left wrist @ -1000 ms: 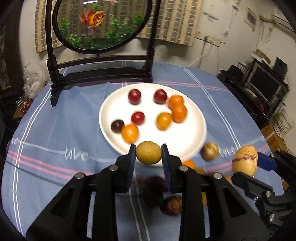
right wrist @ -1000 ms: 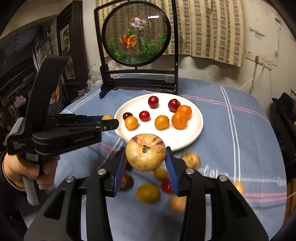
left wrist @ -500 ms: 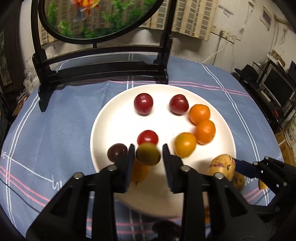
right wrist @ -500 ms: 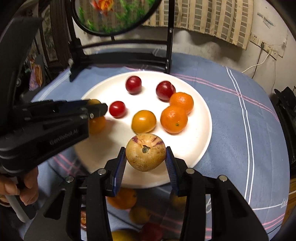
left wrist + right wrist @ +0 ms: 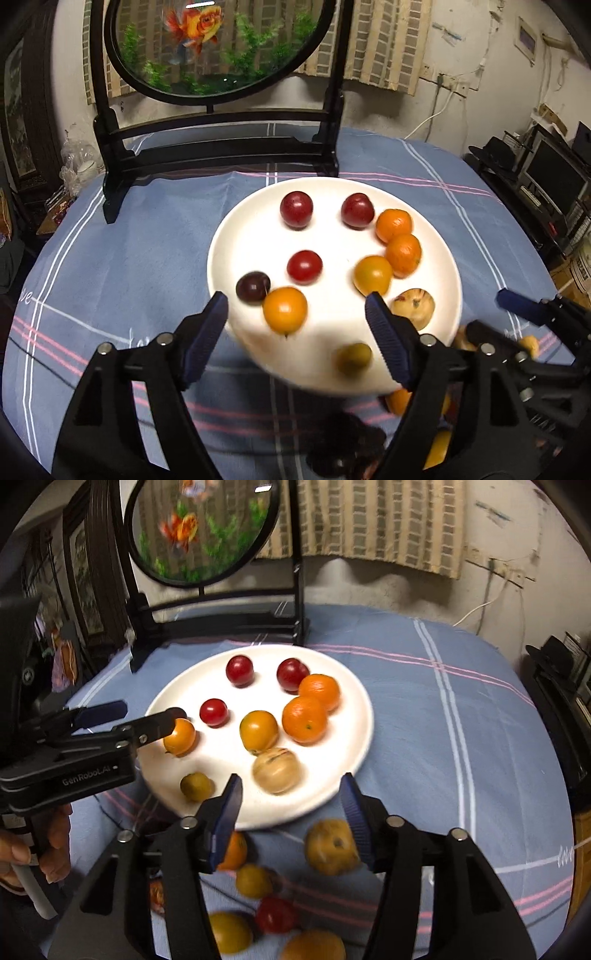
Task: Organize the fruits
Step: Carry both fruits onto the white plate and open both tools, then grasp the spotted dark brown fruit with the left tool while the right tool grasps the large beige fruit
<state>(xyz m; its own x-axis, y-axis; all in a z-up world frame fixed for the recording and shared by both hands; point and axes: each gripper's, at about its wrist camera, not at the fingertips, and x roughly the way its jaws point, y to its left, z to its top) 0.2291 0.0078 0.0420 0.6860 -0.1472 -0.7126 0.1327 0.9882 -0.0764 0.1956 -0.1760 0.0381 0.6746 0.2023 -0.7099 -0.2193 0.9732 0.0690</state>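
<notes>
On the white plate (image 5: 221,236) sit the sorted fruits; at its near edge a small olive-green fruit (image 5: 354,357) lies by itself, and to its right a tan, purple-streaked fruit (image 5: 413,305) rests just in front of a yellow-orange tomato (image 5: 372,275); two oranges (image 5: 310,707) touch each other at the right, two dark red plums (image 5: 327,209) sit at the back, a red tomato (image 5: 304,265) in the middle, a dark plum (image 5: 253,287) and an orange tomato (image 5: 284,309) side by side at the left. The left gripper (image 5: 295,332) hangs over the near rim, fingers spread wide and holding nothing; the green fruit shows between them, apart from both pads. The right gripper (image 5: 291,805) is also wide open and empty, over the plate's near edge with the tan fruit just beyond its tips. Off the plate, on the blue striped cloth (image 5: 461,738), loose fruit waits: a yellowish-brown one (image 5: 330,847) beside the right finger, an orange one, small yellow ones and a red one (image 5: 275,915) nearer the camera, blurred. Behind the plate stands a black frame (image 5: 221,147) carrying a round goldfish panel (image 5: 218,48).
</notes>
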